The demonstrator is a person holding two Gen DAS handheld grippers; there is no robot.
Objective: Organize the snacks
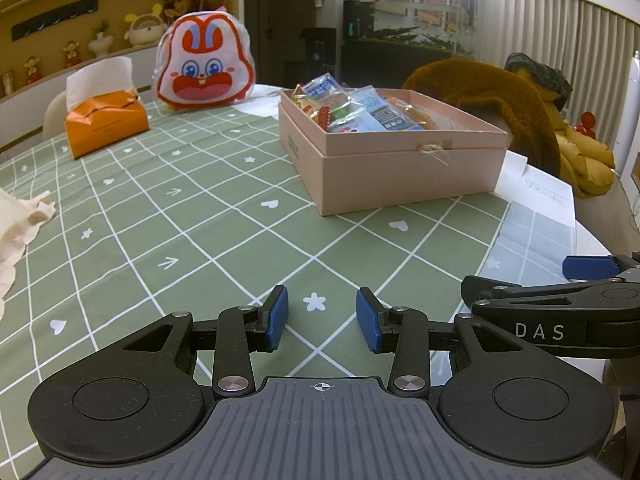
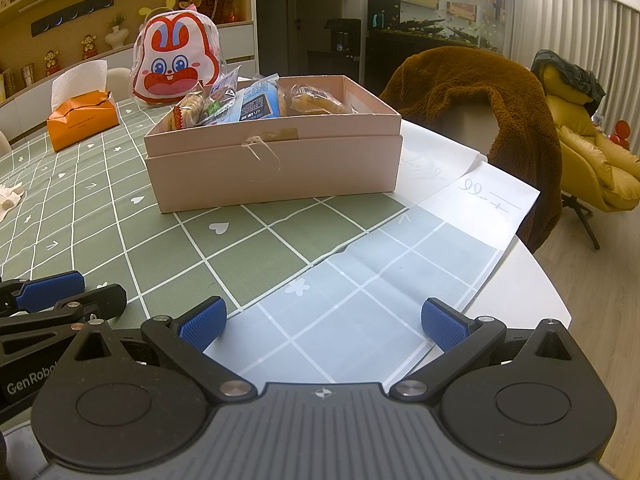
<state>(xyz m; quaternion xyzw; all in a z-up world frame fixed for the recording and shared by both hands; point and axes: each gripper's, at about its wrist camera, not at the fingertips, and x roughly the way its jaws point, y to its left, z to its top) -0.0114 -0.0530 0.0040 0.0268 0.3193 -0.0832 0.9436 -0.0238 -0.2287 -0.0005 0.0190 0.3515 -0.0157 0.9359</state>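
A pink cardboard box point(image 1: 400, 168) point(image 2: 276, 168) sits on the green checked tablecloth and holds several wrapped snacks point(image 1: 348, 110) point(image 2: 244, 104). My left gripper point(image 1: 322, 318) is open and empty, low over the cloth, well short of the box. My right gripper point(image 2: 324, 324) is wide open and empty, over the pale part of the cloth near the table's front edge. The right gripper shows at the right edge of the left wrist view point(image 1: 560, 300). The left gripper shows at the left edge of the right wrist view point(image 2: 52, 292).
An orange tissue box point(image 1: 106, 124) point(image 2: 82, 120) and a rabbit-face bag point(image 1: 204, 66) point(image 2: 176, 64) stand at the back left. A crumpled tissue point(image 1: 24, 220) lies at the left. A brown-draped chair point(image 2: 480, 96) stands by the table edge point(image 2: 552, 292).
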